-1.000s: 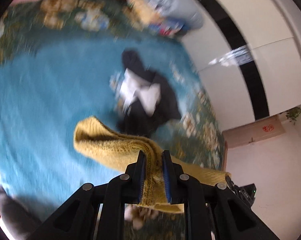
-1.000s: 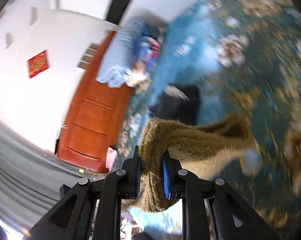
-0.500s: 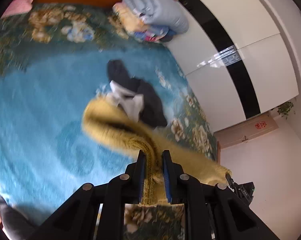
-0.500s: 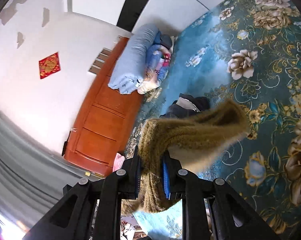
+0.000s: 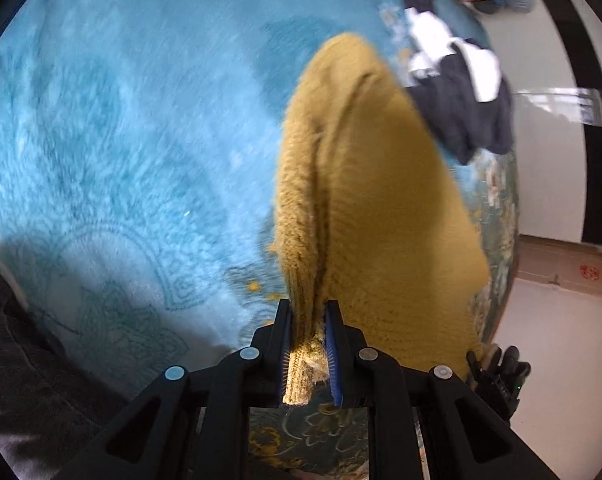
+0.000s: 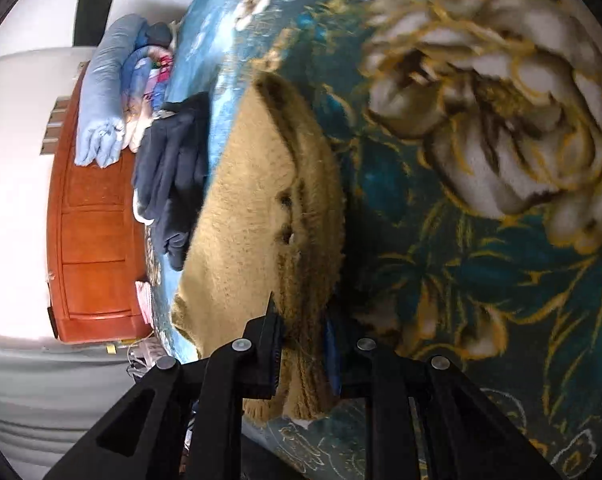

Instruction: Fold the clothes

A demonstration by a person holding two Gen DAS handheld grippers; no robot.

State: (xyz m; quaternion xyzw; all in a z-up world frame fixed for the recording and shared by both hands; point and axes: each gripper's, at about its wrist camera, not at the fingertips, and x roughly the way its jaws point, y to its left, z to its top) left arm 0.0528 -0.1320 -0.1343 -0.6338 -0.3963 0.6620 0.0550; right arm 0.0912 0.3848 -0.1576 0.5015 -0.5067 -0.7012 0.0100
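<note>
A mustard-yellow knitted sweater point(image 5: 373, 184) stretches away from me over the blue floral bedspread point(image 5: 121, 128). My left gripper point(image 5: 307, 312) is shut on one ribbed edge of it. In the right wrist view the same sweater point(image 6: 245, 216) lies low against the bedspread point(image 6: 481, 280), and my right gripper point(image 6: 301, 316) is shut on another edge. Beyond the sweater sits a dark navy garment with white parts point(image 5: 461, 92), also visible as the dark garment point(image 6: 173, 176) in the right wrist view.
A pile of folded bedding point(image 6: 113, 92) rests at the far end of the bed against an orange wooden headboard point(image 6: 93, 240). White wardrobe doors with a black stripe point(image 5: 581, 160) stand beside the bed. A dark sleeve point(image 5: 17, 380) shows at lower left.
Both grippers have dropped toward the bed with the sweater. The sweater, hanging and swinging earlier, now spreads out long and close to the bedspread. The views have tilted down.
</note>
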